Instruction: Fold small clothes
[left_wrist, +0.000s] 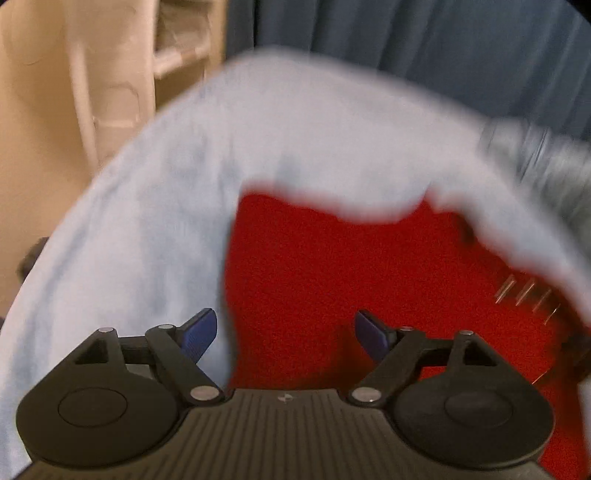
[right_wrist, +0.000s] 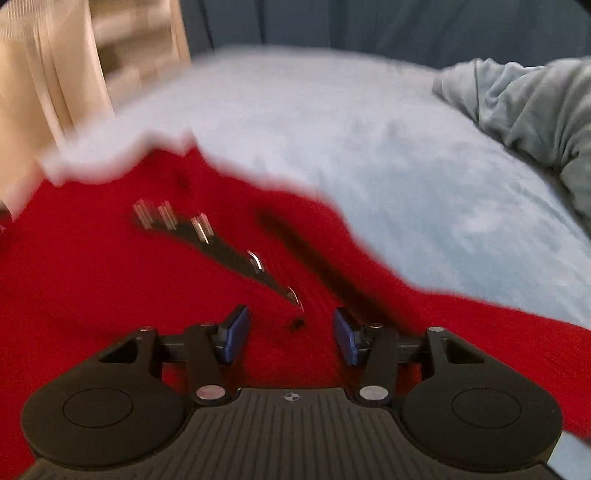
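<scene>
A red knitted garment (left_wrist: 351, 277) lies spread on a pale blue bed cover (left_wrist: 258, 140). It also fills the lower left of the right wrist view (right_wrist: 92, 277), with a row of metal fasteners (right_wrist: 207, 236) and a dark strip (right_wrist: 321, 269) across it. My left gripper (left_wrist: 284, 334) is open and empty just above the garment's left edge. My right gripper (right_wrist: 291, 334) is open and empty, low over the garment near the fasteners. Both views are blurred by motion.
A crumpled grey-blue cloth (right_wrist: 524, 110) lies at the far right of the bed cover (right_wrist: 369, 147). A dark blue curtain (left_wrist: 424, 37) hangs behind. Beige furniture (left_wrist: 74, 92) stands at the left.
</scene>
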